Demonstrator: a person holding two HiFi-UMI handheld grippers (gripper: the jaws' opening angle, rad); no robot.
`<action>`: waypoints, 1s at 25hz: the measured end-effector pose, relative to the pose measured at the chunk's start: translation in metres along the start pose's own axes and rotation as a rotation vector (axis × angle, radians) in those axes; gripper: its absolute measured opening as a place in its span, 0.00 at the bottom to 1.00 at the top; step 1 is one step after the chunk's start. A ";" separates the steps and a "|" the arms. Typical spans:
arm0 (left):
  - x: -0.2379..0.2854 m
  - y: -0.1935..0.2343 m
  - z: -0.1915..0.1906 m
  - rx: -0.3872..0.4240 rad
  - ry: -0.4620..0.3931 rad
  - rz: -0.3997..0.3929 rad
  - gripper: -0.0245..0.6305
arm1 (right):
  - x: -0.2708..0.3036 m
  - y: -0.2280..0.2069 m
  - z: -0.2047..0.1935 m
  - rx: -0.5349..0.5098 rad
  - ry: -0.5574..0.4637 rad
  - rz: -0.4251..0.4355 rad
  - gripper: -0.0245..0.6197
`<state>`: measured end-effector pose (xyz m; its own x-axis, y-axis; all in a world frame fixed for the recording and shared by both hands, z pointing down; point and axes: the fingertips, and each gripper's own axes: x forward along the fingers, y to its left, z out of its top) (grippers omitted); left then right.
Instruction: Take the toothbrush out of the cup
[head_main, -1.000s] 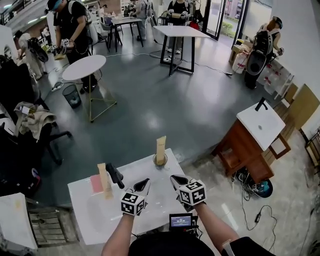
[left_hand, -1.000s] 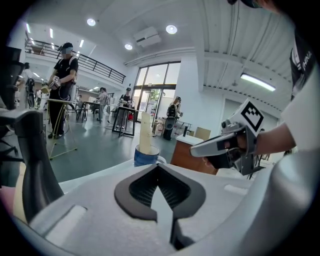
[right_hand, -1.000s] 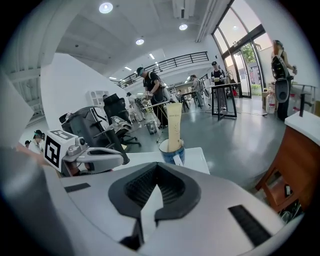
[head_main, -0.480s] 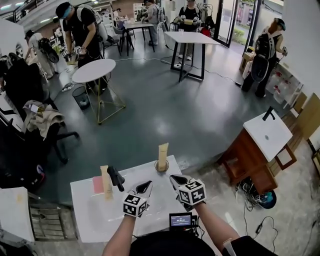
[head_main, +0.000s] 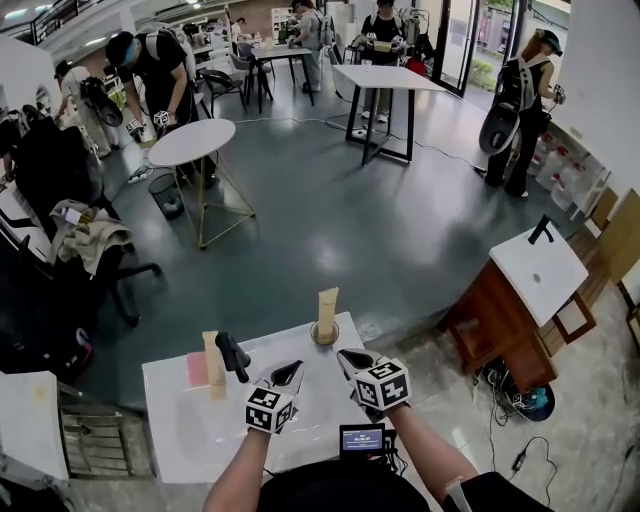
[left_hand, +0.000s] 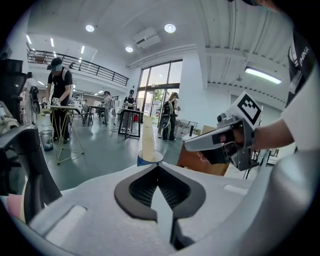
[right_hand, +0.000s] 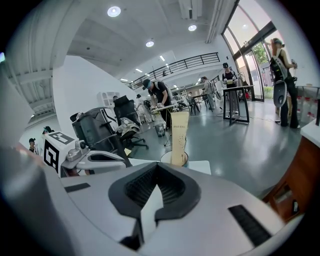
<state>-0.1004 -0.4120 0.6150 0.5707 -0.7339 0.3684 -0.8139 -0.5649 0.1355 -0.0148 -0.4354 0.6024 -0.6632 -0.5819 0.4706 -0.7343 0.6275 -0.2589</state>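
The toothbrush (head_main: 326, 308) is a tall tan boxed piece that stands upright in a small round cup (head_main: 322, 334) at the far edge of the white table (head_main: 190, 435). My left gripper (head_main: 291, 368) and right gripper (head_main: 346, 355) hover side by side over the table, a short way in front of the cup and apart from it. Both are shut with nothing between the jaws. In the left gripper view the cup (left_hand: 149, 158) and toothbrush (left_hand: 148, 135) lie straight ahead of my left gripper (left_hand: 158, 167). The right gripper view shows the same toothbrush (right_hand: 179, 135) beyond my right gripper (right_hand: 157, 165).
A second tan box (head_main: 211, 362) stands on a pink pad (head_main: 194, 369) at the table's left, beside a black handle-like object (head_main: 232, 356). A small screen (head_main: 361, 441) sits at the near edge. A wooden cabinet (head_main: 495, 310) stands to the right, and people work at tables farther off.
Both grippers keep almost the same place in front of the cup, still shut. The head view has tilted slightly, and the people in the background have shifted.
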 end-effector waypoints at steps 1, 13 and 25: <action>0.000 0.000 0.000 0.001 0.000 0.002 0.05 | 0.000 0.000 0.000 0.000 0.000 0.001 0.05; 0.004 0.010 0.007 -0.017 -0.013 0.021 0.05 | 0.000 -0.023 0.002 -0.004 0.009 -0.011 0.05; 0.033 0.022 0.015 -0.041 -0.008 0.036 0.05 | 0.045 -0.059 0.037 -0.040 0.014 0.022 0.16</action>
<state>-0.0977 -0.4548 0.6162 0.5416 -0.7566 0.3664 -0.8377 -0.5223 0.1595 -0.0066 -0.5173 0.6075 -0.6772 -0.5605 0.4767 -0.7128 0.6605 -0.2360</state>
